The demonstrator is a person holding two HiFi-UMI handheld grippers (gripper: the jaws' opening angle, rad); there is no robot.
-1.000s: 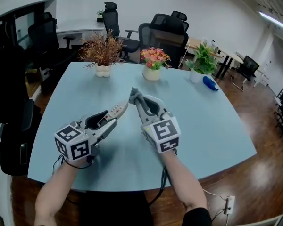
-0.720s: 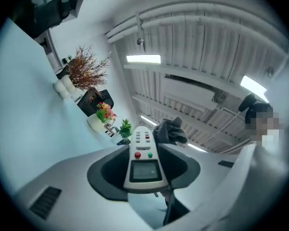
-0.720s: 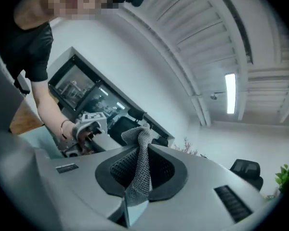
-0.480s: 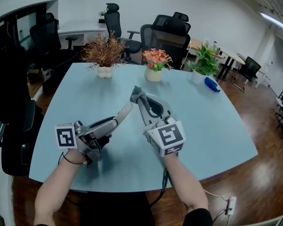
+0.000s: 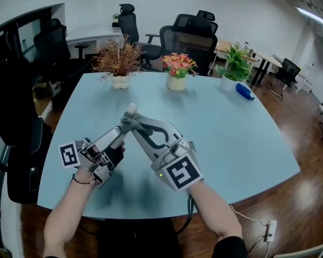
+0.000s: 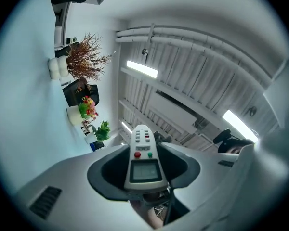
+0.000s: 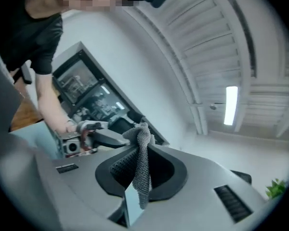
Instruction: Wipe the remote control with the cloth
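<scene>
Above the table's near half, the left gripper clamps the remote control, aimed toward one o'clock, while the right gripper, pinching the cloth, reaches it from four o'clock, so wiping seems underway, not finished.

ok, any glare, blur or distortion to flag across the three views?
Head view: fisheye bows the table edges, soft shadow near its front. Left gripper view: remote sharp, ceiling lights blown out, dark vignette. Right gripper view: cloth sharp, dark vignette too.
</scene>
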